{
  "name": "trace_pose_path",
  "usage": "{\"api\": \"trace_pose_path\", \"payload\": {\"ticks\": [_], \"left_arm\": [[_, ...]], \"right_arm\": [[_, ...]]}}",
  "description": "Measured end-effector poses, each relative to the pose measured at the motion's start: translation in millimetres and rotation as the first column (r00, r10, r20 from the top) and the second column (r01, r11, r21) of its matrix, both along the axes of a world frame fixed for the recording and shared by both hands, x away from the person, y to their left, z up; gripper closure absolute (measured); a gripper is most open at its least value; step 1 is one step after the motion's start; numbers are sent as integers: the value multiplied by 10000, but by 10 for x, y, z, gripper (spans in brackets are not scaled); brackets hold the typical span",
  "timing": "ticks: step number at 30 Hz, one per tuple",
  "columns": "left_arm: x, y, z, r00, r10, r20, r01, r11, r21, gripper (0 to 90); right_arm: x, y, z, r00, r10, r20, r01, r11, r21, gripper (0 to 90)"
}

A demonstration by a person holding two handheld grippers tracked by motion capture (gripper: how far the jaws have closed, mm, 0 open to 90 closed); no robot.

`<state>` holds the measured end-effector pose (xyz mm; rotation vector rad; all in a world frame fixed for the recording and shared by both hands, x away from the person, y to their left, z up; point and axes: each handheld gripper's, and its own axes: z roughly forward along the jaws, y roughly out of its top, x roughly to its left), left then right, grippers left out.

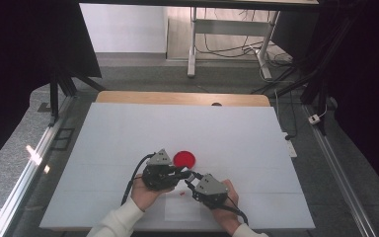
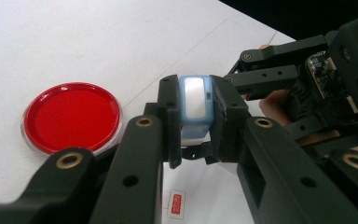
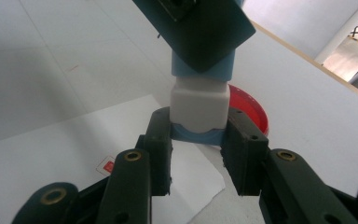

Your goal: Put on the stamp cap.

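Together we clamp the blue-and-white box with left gripper and right gripper; overhead hides it, showing the red dish.

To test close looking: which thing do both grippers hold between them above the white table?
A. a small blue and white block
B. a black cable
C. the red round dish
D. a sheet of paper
A: the small blue and white block sits clamped by the left gripper, and the right gripper grips its other end, while the red round dish lies apart on the table.
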<state>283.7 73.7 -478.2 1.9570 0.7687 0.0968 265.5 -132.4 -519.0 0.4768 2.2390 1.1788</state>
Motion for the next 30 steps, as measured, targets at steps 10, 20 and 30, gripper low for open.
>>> {"api": "trace_pose_path", "payload": {"ticks": [10, 20, 30], "left_arm": [[-6, 11, 9, 9999, 1, 123, 1, 9999, -132, 752], [-5, 65, 41, 9997, -92, 222, 100, 9993, -361, 752], [-3, 112, 76, 9996, -139, 262, 151, 9986, -499, 752]], "right_arm": [[44, -41, -2, 9981, 306, -535, -286, 9988, 387, 521], [84, -149, 18, 9941, 409, -1000, -364, 9983, 461, 454], [163, -446, 44, 9904, -171, -1373, 282, 9964, 794, 435]]}}
